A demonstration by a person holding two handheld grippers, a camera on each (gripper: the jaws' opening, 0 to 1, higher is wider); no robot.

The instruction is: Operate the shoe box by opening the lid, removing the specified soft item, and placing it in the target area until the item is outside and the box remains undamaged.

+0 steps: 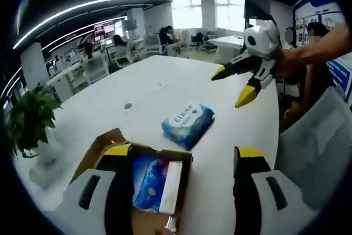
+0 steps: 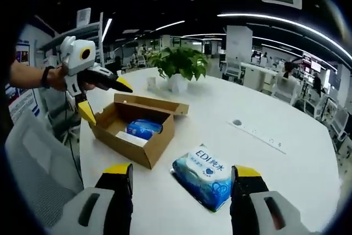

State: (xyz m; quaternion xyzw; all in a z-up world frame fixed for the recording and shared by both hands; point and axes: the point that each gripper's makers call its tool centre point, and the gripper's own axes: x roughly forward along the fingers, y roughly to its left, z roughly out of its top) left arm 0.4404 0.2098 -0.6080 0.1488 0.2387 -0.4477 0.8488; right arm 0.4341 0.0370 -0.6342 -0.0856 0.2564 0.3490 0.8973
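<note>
An open cardboard shoe box (image 1: pixel 97 149) (image 2: pixel 148 152) stands on the white table, its lid flap folded back. Inside lie a blue soft packet (image 1: pixel 147 182) (image 2: pixel 144 127) and a white strip (image 1: pixel 171 180). A blue-and-white tissue pack (image 1: pixel 188 124) (image 2: pixel 203 177) lies on the table beside the box. My left gripper (image 1: pixel 184 152) (image 2: pixel 105 102) hovers open over the box's near side, holding nothing. In the air beyond the pack, my right gripper (image 1: pixel 231 86) (image 2: pixel 181 171) is open and empty. A hand holds each gripper.
A potted plant (image 1: pixel 30 119) (image 2: pixel 179 61) stands on the table past the box. A round cable port (image 1: pixel 127 105) (image 2: pixel 236 122) is set in the tabletop (image 1: pixel 165 81) (image 2: pixel 286 163). Grey mesh chairs (image 1: pixel 313 147) (image 2: pixel 38 158) stand at the table's edge. Office desks and people fill the background.
</note>
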